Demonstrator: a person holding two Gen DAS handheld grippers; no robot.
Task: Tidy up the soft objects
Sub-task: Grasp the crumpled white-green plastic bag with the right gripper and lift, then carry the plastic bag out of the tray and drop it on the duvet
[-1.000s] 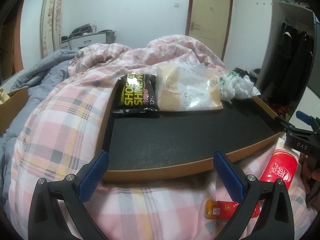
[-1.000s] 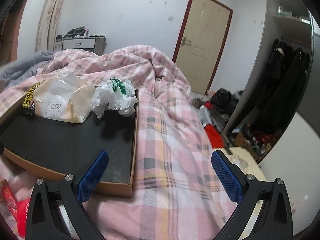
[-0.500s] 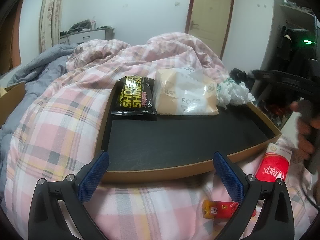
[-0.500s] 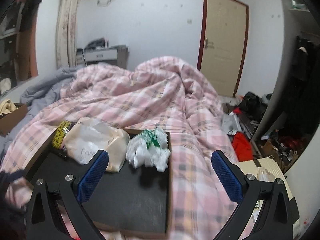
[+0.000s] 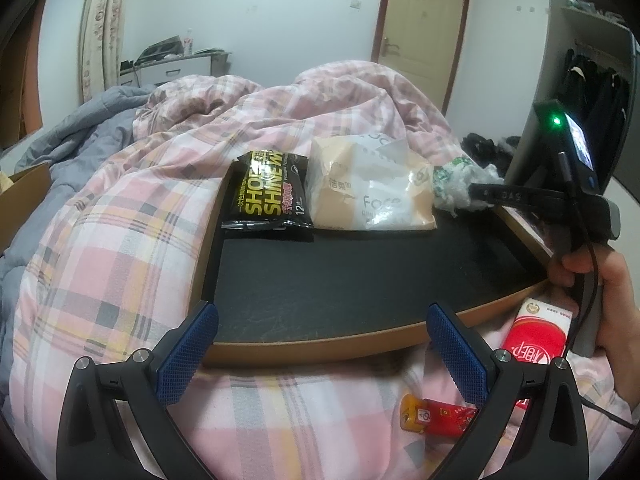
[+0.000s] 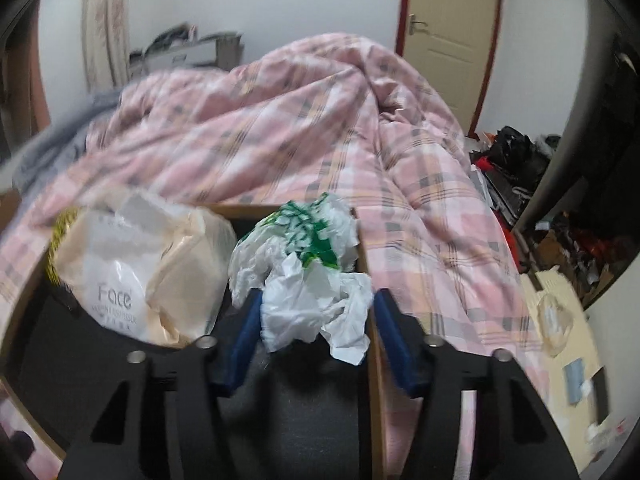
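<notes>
Sitting crumpled in the far right corner of the tray (image 6: pixel 370 364), the white-and-green plastic bag (image 6: pixel 308 280) is lying between the blue pads of the right gripper (image 6: pixel 316 320), whose jaws are narrowed around the bag's near folds; whether they are already squeezing it or only framing it I cannot tell, since that view is blurred. The grip is coming in low and level, probably because loose film bunches best when taken from the sides.

Just left of the bag, along the tray's far edge, the pale Face tissue pack (image 5: pixel 370 188) is resting, and the black shoe-shine wipes pack (image 5: pixel 270 192) is lying in the far left corner, touching it. That row suggests soft items are being lined up against the back wall, leaving the black floor in front bare.

Hanging off the tray's near edge, the left gripper (image 5: pixel 320 354) is spread wide and holding nothing, likely waiting its turn. Beyond that edge, on the pink plaid quilt (image 5: pixel 100 248), a red tissue packet (image 5: pixel 536 340) and a small red-and-yellow packet (image 5: pixel 436 418) are lying outside the tray, apparently not yet sorted.
</notes>
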